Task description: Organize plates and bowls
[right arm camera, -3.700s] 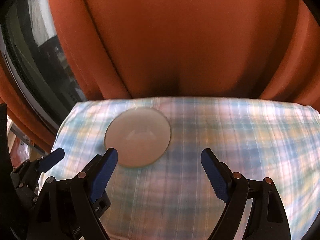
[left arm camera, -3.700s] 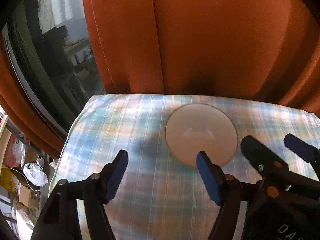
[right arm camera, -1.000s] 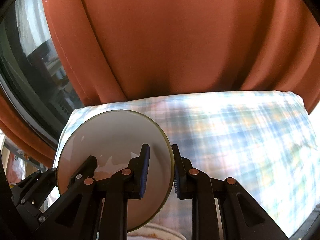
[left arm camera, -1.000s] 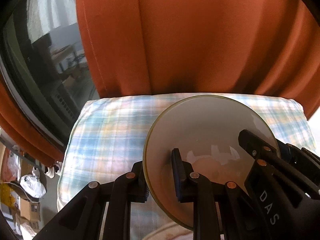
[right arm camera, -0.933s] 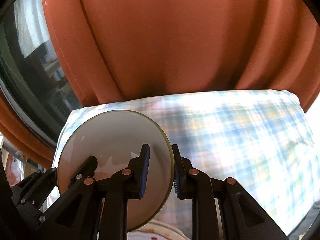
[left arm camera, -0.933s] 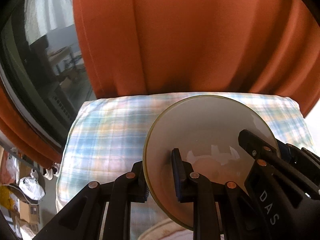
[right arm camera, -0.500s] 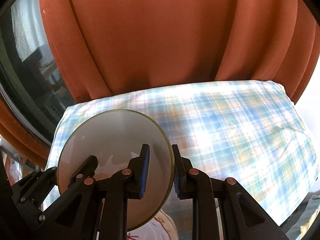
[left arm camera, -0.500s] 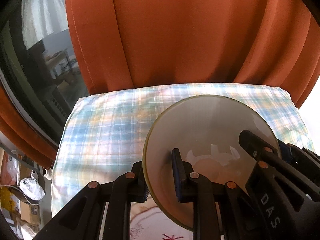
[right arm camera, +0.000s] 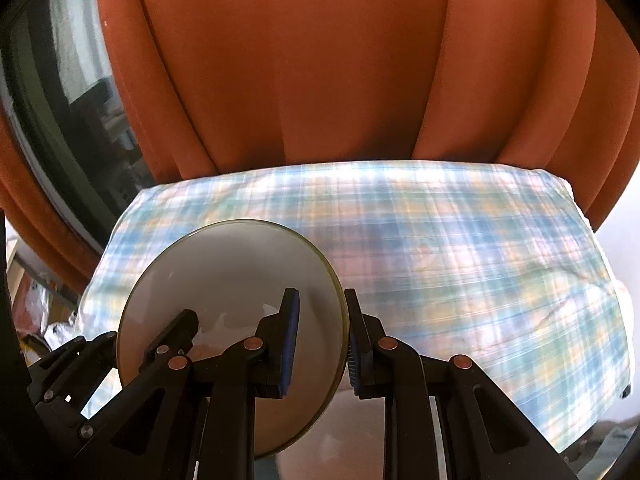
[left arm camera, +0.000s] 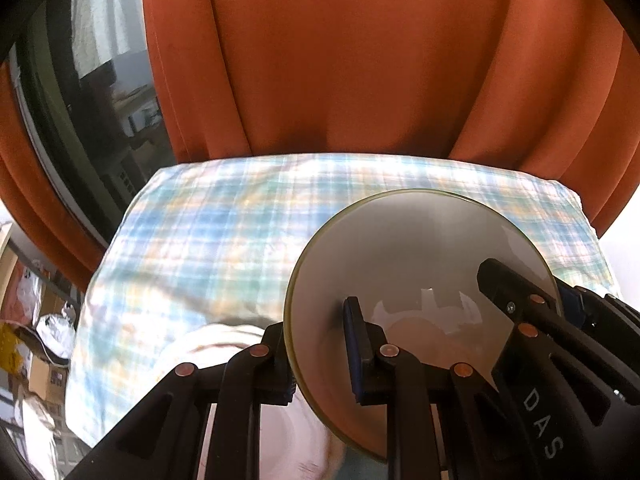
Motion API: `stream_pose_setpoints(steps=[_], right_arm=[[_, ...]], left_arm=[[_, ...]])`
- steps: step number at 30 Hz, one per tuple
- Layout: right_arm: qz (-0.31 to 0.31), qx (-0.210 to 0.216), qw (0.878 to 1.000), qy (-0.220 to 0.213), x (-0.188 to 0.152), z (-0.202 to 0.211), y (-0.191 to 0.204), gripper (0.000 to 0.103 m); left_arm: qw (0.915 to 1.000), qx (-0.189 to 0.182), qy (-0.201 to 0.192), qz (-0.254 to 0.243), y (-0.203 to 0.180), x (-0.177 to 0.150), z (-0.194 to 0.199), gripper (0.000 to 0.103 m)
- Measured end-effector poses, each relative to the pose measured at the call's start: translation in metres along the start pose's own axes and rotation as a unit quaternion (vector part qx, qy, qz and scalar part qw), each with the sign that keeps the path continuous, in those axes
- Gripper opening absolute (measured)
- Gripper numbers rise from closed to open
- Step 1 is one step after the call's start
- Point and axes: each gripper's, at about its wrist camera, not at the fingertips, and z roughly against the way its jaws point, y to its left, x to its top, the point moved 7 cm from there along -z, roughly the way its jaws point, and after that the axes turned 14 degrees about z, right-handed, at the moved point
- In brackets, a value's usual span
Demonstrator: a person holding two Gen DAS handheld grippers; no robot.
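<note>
A pale round plate (left arm camera: 420, 260) with an olive rim hangs tilted above the plaid-covered table (left arm camera: 220, 232), held from both sides. My left gripper (left arm camera: 316, 324) is shut on its left rim, one pad on the inner face and the other finger behind. My right gripper (left arm camera: 548, 296) clamps the opposite rim. In the right wrist view the same plate (right arm camera: 240, 280) fills the lower left. There my right gripper (right arm camera: 320, 300) pinches its right edge and my left gripper (right arm camera: 136, 332) grips the far left edge.
A white dish (left arm camera: 224, 340), blurred, lies below the held plate near the table's front. An orange curtain (left arm camera: 360, 80) hangs right behind the table, with a dark window (left arm camera: 100, 120) to the left. The plaid cloth (right arm camera: 460, 240) stretches right to the table's edge. Boxes and bags (left arm camera: 36, 340) sit left.
Earlier the plate lay flat on the cloth between open grippers. Now both are shut on it, and over the last second they carried it back from the curtain, bringing a white dish into view below.
</note>
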Motion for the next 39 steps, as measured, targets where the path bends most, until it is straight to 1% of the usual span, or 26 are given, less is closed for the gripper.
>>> stream_pose_setpoints(steps=[9, 13, 17, 23, 28, 31, 36, 39], right_arm=[[0.004, 0.015, 1.0, 0.003, -0.038, 0.013, -0.042, 0.025], [0.003, 0.023, 1.0, 0.007, -0.056, 0.015, -0.054, 0.025], [0.0, 0.039, 0.999, 0.021, -0.077, 0.011, -0.061, 0.025], [0.005, 0.054, 0.998, 0.042, -0.097, 0.002, -0.059, 0.025], [0.025, 0.06, 0.996, 0.059, -0.107, -0.006, -0.048, 0.025], [0.029, 0.065, 0.995, 0.065, -0.109, -0.011, -0.043, 0.025], [0.044, 0.06, 0.995, 0.07, -0.109, -0.015, -0.038, 0.025], [0.052, 0.059, 0.994, 0.071, -0.109, -0.018, -0.034, 0.025]], left_arm=[[0.9999, 0.008, 0.01, 0.006, -0.036, -0.045, 0.003, 0.017], [0.9998, 0.016, 0.014, 0.001, -0.045, -0.063, 0.003, 0.017], [0.9994, 0.024, 0.024, 0.0, -0.048, -0.083, 0.001, 0.017], [0.9983, 0.042, 0.038, 0.013, -0.041, -0.101, -0.005, 0.017], [0.9968, 0.052, 0.054, 0.027, -0.031, -0.113, -0.012, 0.017], [0.9962, 0.054, 0.057, 0.036, -0.028, -0.115, -0.014, 0.017], [0.9946, 0.056, 0.072, 0.049, -0.023, -0.121, -0.021, 0.02], [0.9942, 0.055, 0.074, 0.055, -0.021, -0.122, -0.022, 0.021]])
